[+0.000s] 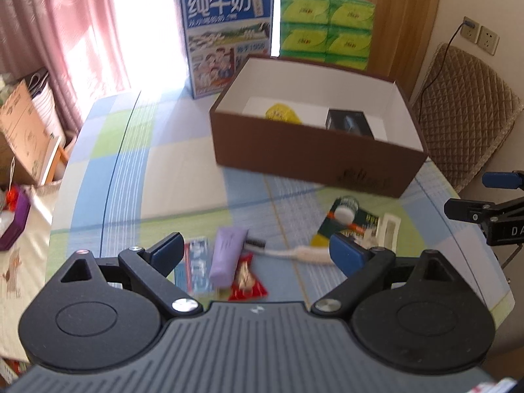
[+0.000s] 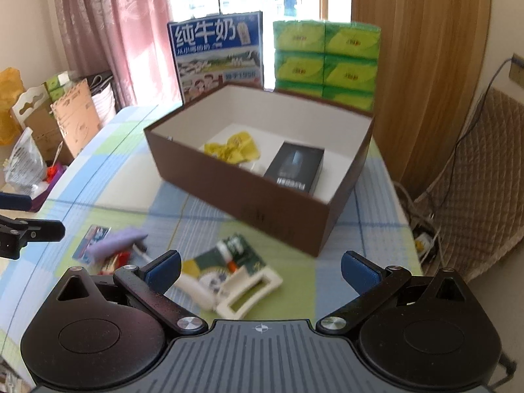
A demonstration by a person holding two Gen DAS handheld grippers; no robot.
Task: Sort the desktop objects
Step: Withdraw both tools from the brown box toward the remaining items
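Above the near edge of the checked tablecloth [image 1: 131,163], the left gripper [image 1: 255,252] hangs with its jaws spread wide and nothing between them. Just beyond its blue pads lie a lilac tube [image 1: 227,257], a red snack packet [image 1: 245,278] touching the tube's near end, and a flat blue-and-white packet [image 1: 193,263] just left of the tube. A white-handled brush [image 1: 294,252] stretches from the tube toward the right pad.

The right gripper [image 2: 260,268] is likewise wide apart and empty, hovering over a cream hair claw clip [image 2: 249,291] and a green printed packet [image 2: 229,258] with a small white-capped bottle [image 1: 344,211] lying on it. The same lilac tube [image 2: 114,240] shows to its left.

Farther back sits the open brown cardboard box [image 2: 262,206], white inside, holding a crumpled yellow wrapper [image 2: 234,147] and a black boxed item [image 2: 294,167], set side by side but apart. Behind the box stand a blue milk carton case [image 2: 216,52] and a stack of green tissue packs [image 2: 326,59]. A quilted chair [image 1: 465,114] stands right of the table.
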